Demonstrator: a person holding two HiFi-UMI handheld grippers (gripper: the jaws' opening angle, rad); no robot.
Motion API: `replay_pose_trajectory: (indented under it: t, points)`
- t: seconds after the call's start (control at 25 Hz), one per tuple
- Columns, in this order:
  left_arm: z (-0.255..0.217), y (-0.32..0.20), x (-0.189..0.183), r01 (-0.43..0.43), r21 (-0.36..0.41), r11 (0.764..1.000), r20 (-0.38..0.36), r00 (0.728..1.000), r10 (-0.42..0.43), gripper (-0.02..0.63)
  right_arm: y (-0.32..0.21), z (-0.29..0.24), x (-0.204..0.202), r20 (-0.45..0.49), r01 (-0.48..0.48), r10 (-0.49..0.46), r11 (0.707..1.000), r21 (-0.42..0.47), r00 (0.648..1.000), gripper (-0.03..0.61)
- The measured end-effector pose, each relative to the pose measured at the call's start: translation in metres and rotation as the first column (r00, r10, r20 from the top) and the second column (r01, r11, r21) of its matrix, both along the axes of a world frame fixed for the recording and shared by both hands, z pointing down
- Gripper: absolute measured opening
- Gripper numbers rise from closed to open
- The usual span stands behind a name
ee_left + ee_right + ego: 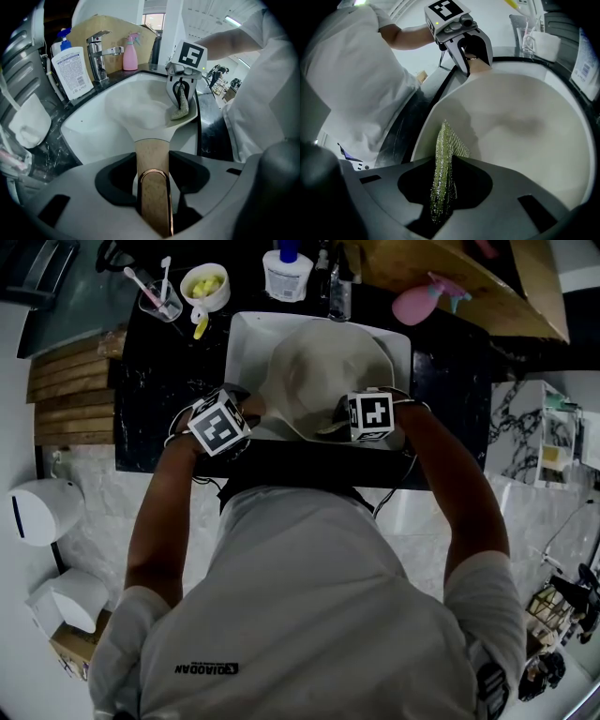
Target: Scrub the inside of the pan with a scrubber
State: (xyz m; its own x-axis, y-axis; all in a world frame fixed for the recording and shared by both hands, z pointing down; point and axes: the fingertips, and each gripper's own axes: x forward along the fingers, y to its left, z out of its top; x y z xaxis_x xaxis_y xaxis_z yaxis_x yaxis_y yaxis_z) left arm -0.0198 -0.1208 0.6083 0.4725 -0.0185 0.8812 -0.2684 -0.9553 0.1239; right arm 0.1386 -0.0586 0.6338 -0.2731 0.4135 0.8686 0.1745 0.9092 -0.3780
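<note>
**Pan gripped by its handle over the sink, scrubber at the rim**

Head view: the cream pan (323,381) is over the white sink (246,334), which is set in the black counter (169,371). The pan's long axis runs from the bowl out toward 8 o'clock. There the handle (255,407) meets the left gripper (239,413). The right gripper (352,418) is at the bowl's 5 o'clock edge. Past the sink a white pump bottle (286,276) stands at 12 o'clock, and a pink spray bottle (422,302) lies at 1 o'clock.

Left gripper view: the handle comes in from 6 o'clock and points to 12. It is pale and wood-toned, with a copper-coloured loop at its near end. The left jaws are clenched on it from both sides. Beyond them the bowl widens, and its inside is smooth, matte and off-white. At the bowl's 2 o'clock rim the right gripper holds the scrubber (180,108), which hangs against the inner wall. A chrome faucet (101,54) stands at 11 o'clock.

Right gripper view: the right jaws grasp the scrubber, a thin green mesh pad with a glittery sheen. It is turned on edge, with its long axis running from 6 to 12 o'clock. Its upper tip is at the pan's inner wall, just inside the rim. The pan's plain, softly shadowed interior fills the right half of the view. The handle leaves the bowl at 12 o'clock, held in the left gripper's jaws.
</note>
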Motion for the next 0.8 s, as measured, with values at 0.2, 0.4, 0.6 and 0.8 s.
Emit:
replay_pose_trajectory:
  t: [0.2,0.4,0.6,0.8]
  points:
    - [0.0,0.0,0.0,0.0,-0.001,1.0,0.001,1.0,0.0,0.215,0.0,-0.002,0.009,-0.031,-0.013,0.013,1.0,-0.012,0.999,0.083]
    - [0.0,0.0,0.0,-0.001,0.0,1.0,0.001,1.0,0.001,0.215,0.0,-0.002,0.011,-0.039,-0.032,0.031,0.999,-0.012,0.999,0.083]
    - [-0.002,0.0,0.0,0.008,-0.003,1.0,0.003,1.0,-0.008,0.215,-0.003,-0.003,0.012,-0.027,-0.056,0.056,0.998,0.001,0.998,0.083]
    - [-0.003,0.0,0.0,0.01,-0.003,1.0,0.001,1.0,-0.01,0.215,-0.019,-0.017,0.008,0.076,-0.205,0.204,0.979,0.007,0.976,0.084]
